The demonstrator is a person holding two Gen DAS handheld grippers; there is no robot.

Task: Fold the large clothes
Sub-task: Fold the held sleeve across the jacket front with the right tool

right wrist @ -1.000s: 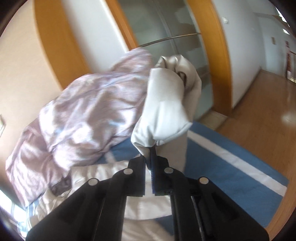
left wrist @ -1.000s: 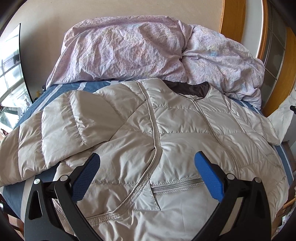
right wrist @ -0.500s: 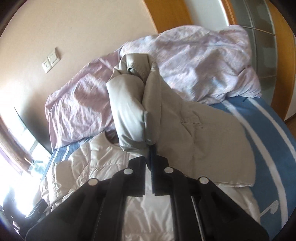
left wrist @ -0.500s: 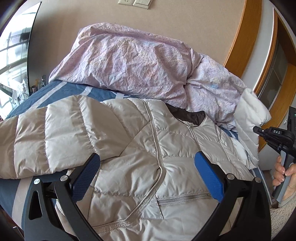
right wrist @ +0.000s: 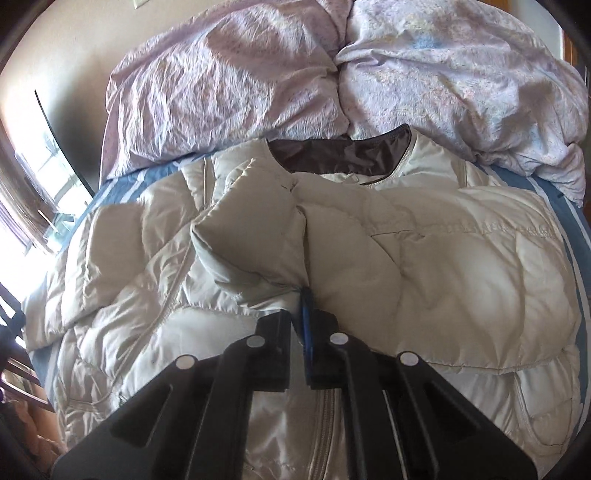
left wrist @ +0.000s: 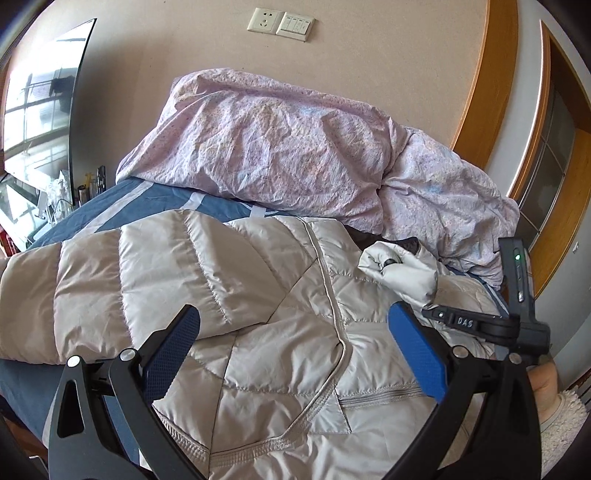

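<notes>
Over on the left side there's the window (left wrist: 37,122), bright with daylight, and a clutter of small things (left wrist: 74,188) on the sill by the edge of the bed (left wrist: 147,199) with its blue, white-striped cover. Stretching out across that side is the left sleeve (left wrist: 110,280) of the puffy beige jacket (left wrist: 280,369), lying flat and straight out from the shoulder. The left gripper (left wrist: 295,354) hovers low over the jacket's front with its blue-padded jaws spread wide, nothing between them. Under it the jacket lies face up on the bed, zip pocket (left wrist: 376,397) showing, dark collar lining (right wrist: 332,155) pointing toward the wall. Above that, the rumpled lilac duvet (left wrist: 295,147) is heaped against the wall, with a socket and switch plate (left wrist: 280,24) higher up. Moving right: the right gripper (right wrist: 304,325) has its jaws pinched tight on the cuff end of the right sleeve (right wrist: 406,258), and that sleeve is folded inward across the chest, the cuff (left wrist: 399,273) bunched up near the middle of the jacket just below the collar. From the right wrist view the folded sleeve covers most of the jacket's right half. Far right, a wooden door frame (left wrist: 480,92) and glass-panelled door (left wrist: 550,155)
</notes>
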